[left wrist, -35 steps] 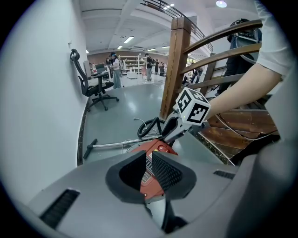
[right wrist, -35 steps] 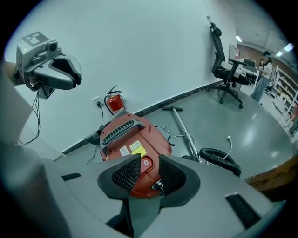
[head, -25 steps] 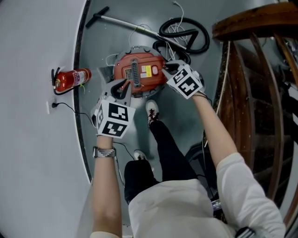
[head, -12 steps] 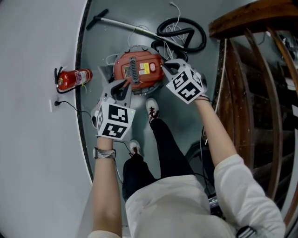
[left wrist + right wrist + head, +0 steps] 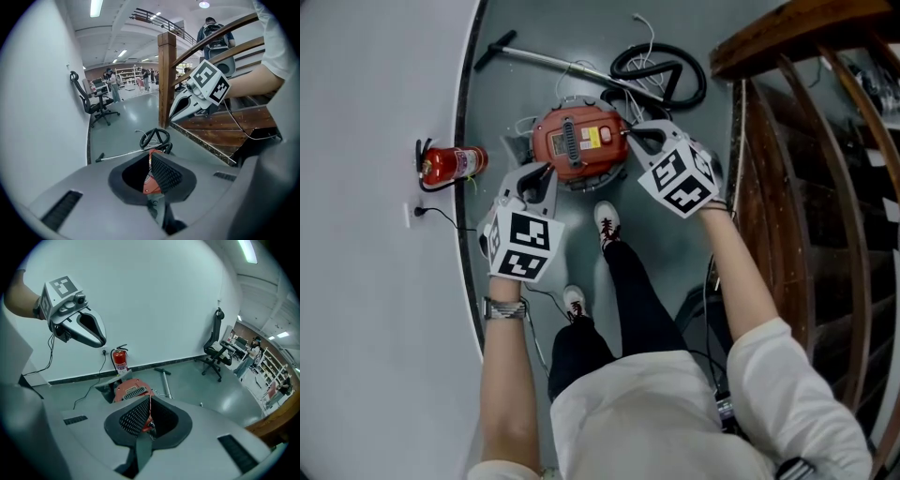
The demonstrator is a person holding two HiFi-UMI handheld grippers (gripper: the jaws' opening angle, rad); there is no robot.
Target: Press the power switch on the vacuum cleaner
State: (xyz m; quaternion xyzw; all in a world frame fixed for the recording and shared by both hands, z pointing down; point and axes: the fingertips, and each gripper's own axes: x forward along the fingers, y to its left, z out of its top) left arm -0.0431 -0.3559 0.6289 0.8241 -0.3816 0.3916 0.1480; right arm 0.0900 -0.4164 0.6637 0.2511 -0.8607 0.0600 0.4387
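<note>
The red round vacuum cleaner (image 5: 579, 142) stands on the grey floor, with a yellow label and a small round button (image 5: 606, 134) on its top. My left gripper (image 5: 546, 170) hangs above its near left edge, jaws shut and empty. At the vacuum's right edge, well above it, is my right gripper (image 5: 631, 132); its jaws have just been closing and now meet with nothing between them. In the right gripper view the vacuum (image 5: 130, 391) lies far below the right gripper (image 5: 150, 401), and the left gripper (image 5: 102, 340) shows at upper left. The left gripper (image 5: 151, 154) frames a sliver of red.
A red fire extinguisher (image 5: 450, 164) stands by the curved white wall, next to a socket and cable (image 5: 441, 217). The black hose (image 5: 661, 70) and metal wand (image 5: 553, 58) lie beyond the vacuum. A wooden stair railing (image 5: 787, 112) runs along the right. The person's shoes (image 5: 606, 223) are near the vacuum.
Both grippers have risen away from the vacuum, the right one more. The right gripper's tips no longer rest at the vacuum's top. The person has straightened up and one foot has shifted.
</note>
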